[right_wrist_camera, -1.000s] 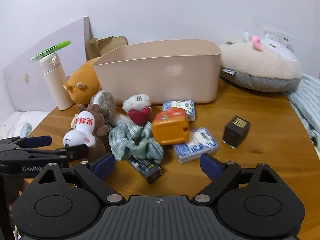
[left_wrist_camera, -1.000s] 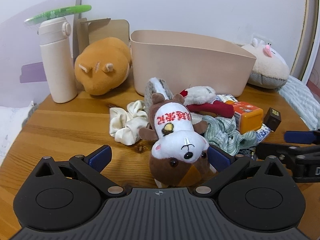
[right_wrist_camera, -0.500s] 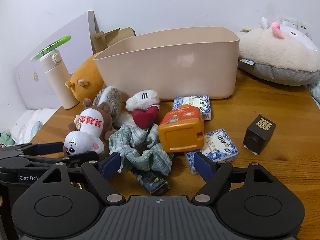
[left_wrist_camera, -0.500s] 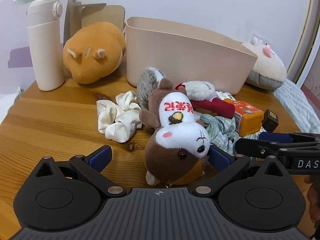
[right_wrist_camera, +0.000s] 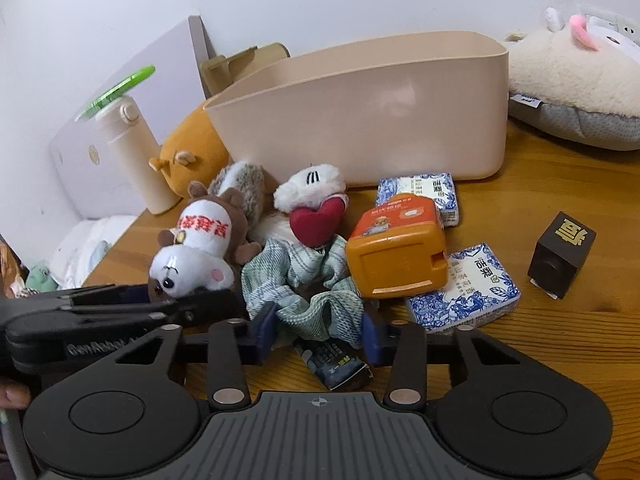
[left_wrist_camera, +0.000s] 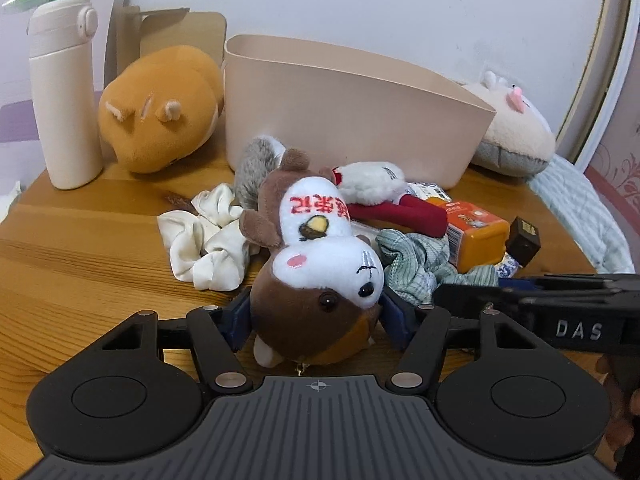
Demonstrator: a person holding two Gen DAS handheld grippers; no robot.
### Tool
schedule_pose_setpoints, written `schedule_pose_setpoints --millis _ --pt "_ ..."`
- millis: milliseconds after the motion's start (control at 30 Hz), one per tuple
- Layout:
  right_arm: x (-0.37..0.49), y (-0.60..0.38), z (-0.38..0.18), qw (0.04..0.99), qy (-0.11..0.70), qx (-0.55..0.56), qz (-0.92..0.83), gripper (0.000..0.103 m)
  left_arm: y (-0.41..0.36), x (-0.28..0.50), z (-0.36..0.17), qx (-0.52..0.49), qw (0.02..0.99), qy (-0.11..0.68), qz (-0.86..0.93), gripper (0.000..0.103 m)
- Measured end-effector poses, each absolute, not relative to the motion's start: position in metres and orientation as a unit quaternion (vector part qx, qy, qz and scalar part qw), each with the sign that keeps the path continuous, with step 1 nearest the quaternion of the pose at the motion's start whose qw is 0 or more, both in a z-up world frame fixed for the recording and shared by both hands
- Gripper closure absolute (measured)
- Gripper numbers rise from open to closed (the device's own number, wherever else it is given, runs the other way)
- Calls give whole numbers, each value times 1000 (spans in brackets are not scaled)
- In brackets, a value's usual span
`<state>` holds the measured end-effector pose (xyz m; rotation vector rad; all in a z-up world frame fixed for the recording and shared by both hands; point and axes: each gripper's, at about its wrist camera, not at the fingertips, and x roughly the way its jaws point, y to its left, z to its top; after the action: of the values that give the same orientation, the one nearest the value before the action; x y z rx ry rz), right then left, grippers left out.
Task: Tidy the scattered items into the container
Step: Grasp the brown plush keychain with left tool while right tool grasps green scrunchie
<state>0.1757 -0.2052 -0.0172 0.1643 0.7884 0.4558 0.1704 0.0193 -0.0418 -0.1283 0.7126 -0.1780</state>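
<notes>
A wooden table (right_wrist_camera: 560, 184) is seen under everything. At its far side a big beige container (right_wrist_camera: 360, 120) is stood, and nothing can be seen inside it from here. Beside the container, on the right, a cream plush pillow (right_wrist_camera: 568, 80) is laid. On the left an orange plush (left_wrist_camera: 160, 116) is rested next to a tall white bottle (left_wrist_camera: 64, 100) with a green thing on top.

The scattered items are piled on the table just in front of the container. A brown and white squirrel toy (left_wrist_camera: 320, 264) with red letters on its tummy is laid on its back. Its head is placed between the blue pads of the left gripper (left_wrist_camera: 316, 320), whose jaws are closing, and the pads are pressed against both sides of the head.

A green checked scrunchie (right_wrist_camera: 308, 284) is laid next to the squirrel. Its front edge is squeezed between the pads of the right gripper (right_wrist_camera: 320, 336), whose jaws are closing too. A small dark packet (right_wrist_camera: 332, 364) is seen under the scrunchie.

An orange box (right_wrist_camera: 396, 252) is rested on two blue and white tissue packs (right_wrist_camera: 472, 288). A white toy holding a red heart (right_wrist_camera: 316, 204) is leaned behind the scrunchie. A cream scrunchie (left_wrist_camera: 208, 236) is laid left of the squirrel. A little dark cube (right_wrist_camera: 560, 256) is stood well apart, on the right.
</notes>
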Motion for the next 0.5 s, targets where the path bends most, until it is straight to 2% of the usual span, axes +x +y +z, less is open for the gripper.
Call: schedule_pose_setpoints --millis 200,500 --pt "171 -212 -15 897 376 80 217 83 20 164 -41 -64 933 342 -91 41" --pt "149 -225 4 906 350 89 219 85 26 139 -22 -79 940 316 -100 41"
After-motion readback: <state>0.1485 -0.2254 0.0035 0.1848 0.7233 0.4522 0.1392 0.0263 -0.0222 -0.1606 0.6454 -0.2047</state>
